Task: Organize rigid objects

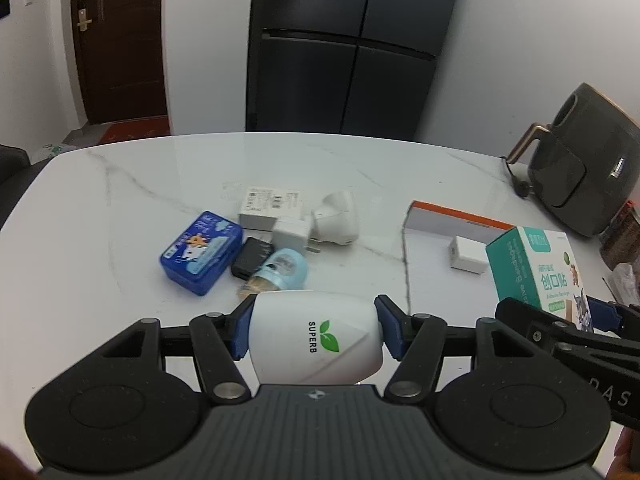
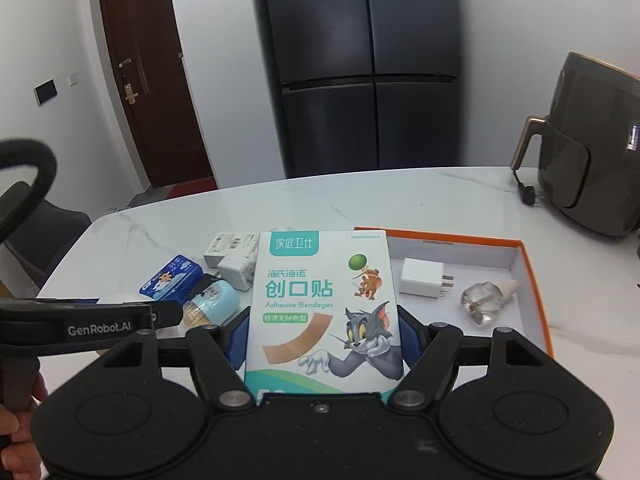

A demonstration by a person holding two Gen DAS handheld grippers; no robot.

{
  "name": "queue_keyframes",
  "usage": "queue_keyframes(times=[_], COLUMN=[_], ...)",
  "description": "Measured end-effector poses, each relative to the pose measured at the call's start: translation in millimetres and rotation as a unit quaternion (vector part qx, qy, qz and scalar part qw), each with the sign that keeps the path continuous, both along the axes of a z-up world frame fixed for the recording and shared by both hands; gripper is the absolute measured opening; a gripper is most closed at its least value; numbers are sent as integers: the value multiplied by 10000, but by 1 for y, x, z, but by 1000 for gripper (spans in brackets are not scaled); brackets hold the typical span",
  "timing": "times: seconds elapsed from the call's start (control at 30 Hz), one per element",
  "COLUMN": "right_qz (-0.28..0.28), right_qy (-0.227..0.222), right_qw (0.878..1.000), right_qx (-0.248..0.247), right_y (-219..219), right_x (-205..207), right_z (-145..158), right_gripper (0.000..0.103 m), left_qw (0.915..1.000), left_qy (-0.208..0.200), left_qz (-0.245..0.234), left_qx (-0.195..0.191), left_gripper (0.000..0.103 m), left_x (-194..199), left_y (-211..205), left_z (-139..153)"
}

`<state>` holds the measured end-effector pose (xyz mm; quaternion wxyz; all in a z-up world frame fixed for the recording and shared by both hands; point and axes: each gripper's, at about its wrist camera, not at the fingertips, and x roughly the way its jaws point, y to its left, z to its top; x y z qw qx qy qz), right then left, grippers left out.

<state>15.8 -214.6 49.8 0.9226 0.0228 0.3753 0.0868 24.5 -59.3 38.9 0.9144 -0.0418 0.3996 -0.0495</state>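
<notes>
Between the right gripper's (image 2: 322,344) blue pads, the bandage box (image 2: 322,304) is being clamped above the desk (image 2: 400,200); the left gripper (image 1: 314,330) is clamping a white device (image 1: 316,338). Both should be lowered level into the orange-rimmed tray (image 2: 536,276), clear of the charger (image 2: 422,278).

We see a white, grey-veined bench (image 1: 160,168), white device (image 1: 314,338) with green leaf logo, teal-and-white cartoon box (image 2: 322,304), blue tin (image 1: 202,252), orange-rimmed tray (image 2: 538,280), black fridge (image 1: 344,48).

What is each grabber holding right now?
Left gripper: closed on the white SUPERB device.
Right gripper: closed on the adhesive bandage box.
</notes>
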Motion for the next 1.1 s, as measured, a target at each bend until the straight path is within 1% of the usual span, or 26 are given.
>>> queue_keyframes(times=[0.7, 1.1], right_qz=[-337, -642], right_qy=[-124, -167], right_qw=[9994, 9978], right_qx=[11, 22], right_y=[-44, -71], right_x=[-11, -16], right_z=[13, 18], right_gripper=[84, 84], left_qw=[9995, 9982], left_qy=[-107, -126], left_qz=[-312, -588], left_qx=[14, 42], left_gripper=[62, 62], left_x=[0, -1], left_y=[-47, -76], left_z=[5, 6])
